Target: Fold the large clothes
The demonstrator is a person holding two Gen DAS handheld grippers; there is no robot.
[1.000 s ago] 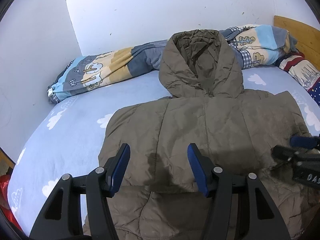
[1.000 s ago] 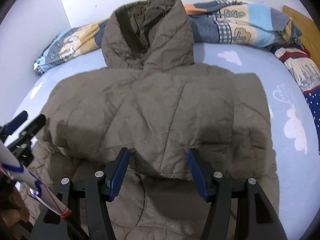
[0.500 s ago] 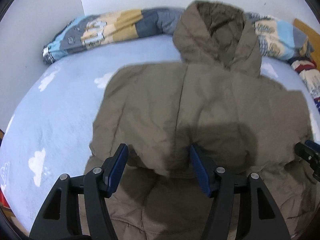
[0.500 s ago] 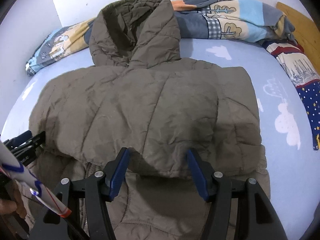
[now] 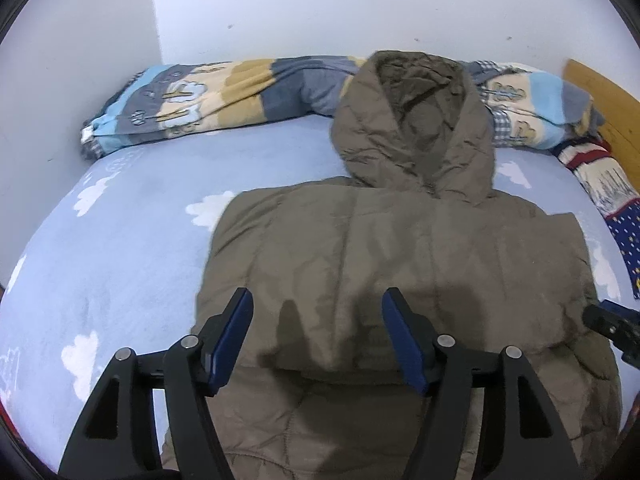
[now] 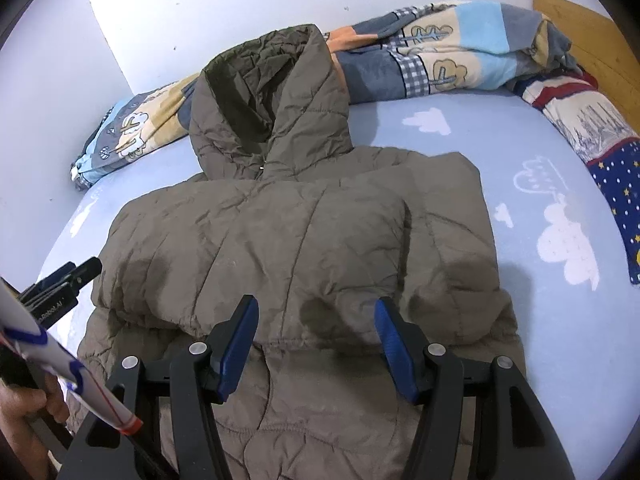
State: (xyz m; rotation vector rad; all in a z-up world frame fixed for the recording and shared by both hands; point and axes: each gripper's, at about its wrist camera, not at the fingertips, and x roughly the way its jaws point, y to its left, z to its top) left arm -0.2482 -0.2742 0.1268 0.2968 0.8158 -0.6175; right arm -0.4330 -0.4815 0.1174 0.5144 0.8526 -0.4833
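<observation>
Blue cloud-print bed (image 5: 120,240) carries jacket (image 5: 400,264), sleeves folded inward, hood (image 6: 272,100) toward wall, resting on rolled quilt (image 5: 224,96). Left tongs (image 5: 318,336) have just been opening, nothing between them; right tongs (image 6: 316,340) open above hem, empty.

Bright even light; soft shadows on jacket (image 5: 400,264); fisheye-warped, dark corners.

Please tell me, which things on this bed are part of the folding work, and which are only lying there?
For the job: hooded jacket; left claw, open; right claw, open.

Only lying there: patterned blanket; starry cloth; cloud bedsheet.
</observation>
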